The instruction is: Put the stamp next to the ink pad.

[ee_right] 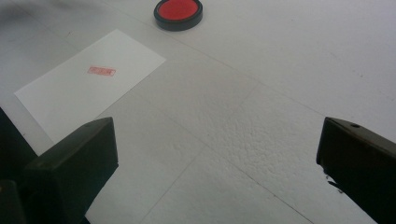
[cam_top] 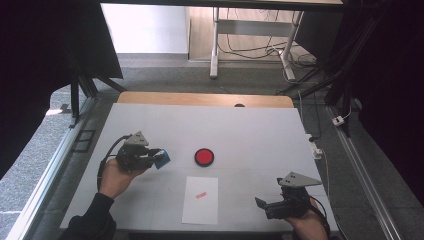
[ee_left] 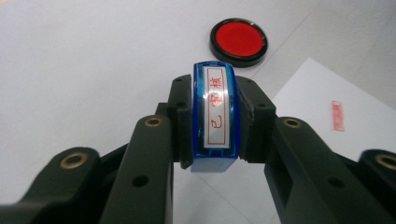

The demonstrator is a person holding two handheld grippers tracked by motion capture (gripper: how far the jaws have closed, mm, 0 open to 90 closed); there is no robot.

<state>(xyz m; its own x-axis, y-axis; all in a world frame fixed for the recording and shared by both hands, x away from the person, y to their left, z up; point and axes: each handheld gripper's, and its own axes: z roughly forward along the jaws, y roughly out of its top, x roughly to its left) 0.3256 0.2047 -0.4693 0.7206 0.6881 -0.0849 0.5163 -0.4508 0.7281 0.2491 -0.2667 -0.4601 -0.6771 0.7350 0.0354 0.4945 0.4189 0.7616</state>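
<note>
Nearest the lens in the left gripper view, our left gripper (ee_left: 212, 119) has its two black jaws pinching the blue stamp (ee_left: 214, 116) by its long sides, label up, at frame centre. In the high view the stamp (cam_top: 161, 159) sits left of centre, held above the table (cam_top: 260, 130). Our right gripper (cam_top: 272, 206), lower right, has its jaws spread wide and nothing between them.

The paper (cam_top: 201, 200), lower centre, already carries one red print (cam_top: 201, 195). Beyond it lies the red ink pad (cam_top: 204, 156).

Our judgement: re-ink next. Keep the stamp face level, press straight down onto the pad, lift without sliding. The free gripper could steady the sheet when we print.
</note>
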